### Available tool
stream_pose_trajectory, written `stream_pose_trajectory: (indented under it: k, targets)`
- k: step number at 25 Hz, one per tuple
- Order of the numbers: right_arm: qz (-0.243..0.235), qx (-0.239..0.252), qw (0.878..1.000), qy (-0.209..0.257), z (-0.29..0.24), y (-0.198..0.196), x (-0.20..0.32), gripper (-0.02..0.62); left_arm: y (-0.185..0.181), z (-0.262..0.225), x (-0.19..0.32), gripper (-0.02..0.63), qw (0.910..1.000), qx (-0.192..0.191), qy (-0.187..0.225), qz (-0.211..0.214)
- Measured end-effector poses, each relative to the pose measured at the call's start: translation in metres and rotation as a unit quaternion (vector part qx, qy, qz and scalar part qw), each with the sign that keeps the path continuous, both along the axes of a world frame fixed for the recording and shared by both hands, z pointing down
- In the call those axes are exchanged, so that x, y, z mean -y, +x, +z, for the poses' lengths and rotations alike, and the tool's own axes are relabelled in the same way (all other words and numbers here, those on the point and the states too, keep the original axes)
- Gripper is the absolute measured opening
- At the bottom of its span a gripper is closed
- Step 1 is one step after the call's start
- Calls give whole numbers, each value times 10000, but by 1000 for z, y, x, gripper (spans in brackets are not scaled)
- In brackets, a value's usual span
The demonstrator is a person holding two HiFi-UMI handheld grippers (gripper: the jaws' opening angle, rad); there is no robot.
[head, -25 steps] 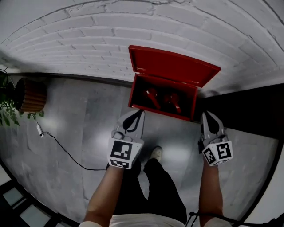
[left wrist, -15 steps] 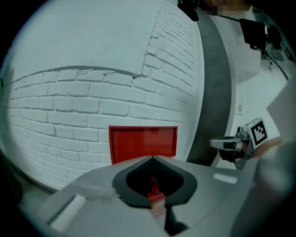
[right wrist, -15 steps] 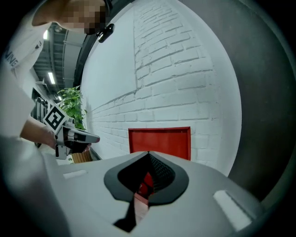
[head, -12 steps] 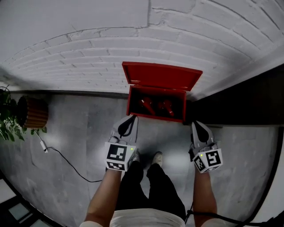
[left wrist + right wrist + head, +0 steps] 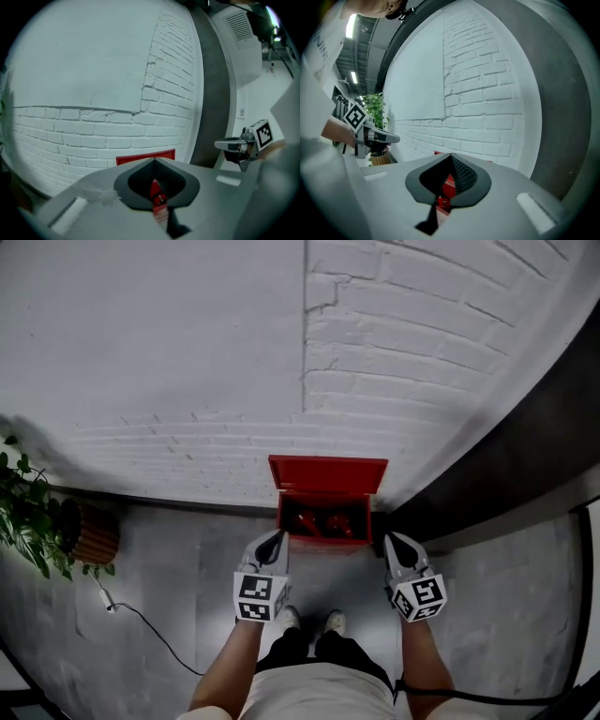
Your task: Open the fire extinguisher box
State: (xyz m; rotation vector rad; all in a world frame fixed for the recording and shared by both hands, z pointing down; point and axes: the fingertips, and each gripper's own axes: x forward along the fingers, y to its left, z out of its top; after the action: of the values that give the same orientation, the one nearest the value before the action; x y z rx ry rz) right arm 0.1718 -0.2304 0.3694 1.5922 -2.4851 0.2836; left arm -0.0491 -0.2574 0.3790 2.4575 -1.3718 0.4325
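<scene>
This looks like a hallway in a commercial or public building. The wall is white-painted brick with a smooth plastered part, and beside it runs a dark panel. The floor is bare grey polished concrete. A red fire extinguisher box stands on the floor against the wall, lid up — workplace safety gear. A plant in a ribbed brown pot stands by the wall, with a cable trailing across the floor near it. The left gripper view shows a louvred vent — the right gripper view, strip lights on a bare ceiling.
</scene>
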Motion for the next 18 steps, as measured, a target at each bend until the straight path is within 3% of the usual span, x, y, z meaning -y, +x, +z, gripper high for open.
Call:
stream_pose_trajectory:
  k: [4, 10, 18]
  targets:
    - [9, -51, 10000, 23, -21, 3, 1, 6, 4, -25, 4, 6, 9997, 12, 219, 62]
    - [-90, -92, 9997, 187, -51, 5, 4, 6, -4, -40, 2, 6, 9997, 81, 236, -63]
    - [-217, -107, 9994, 247, -56, 0, 13, 6, -7, -50, 10, 6, 9991, 135, 389, -79]
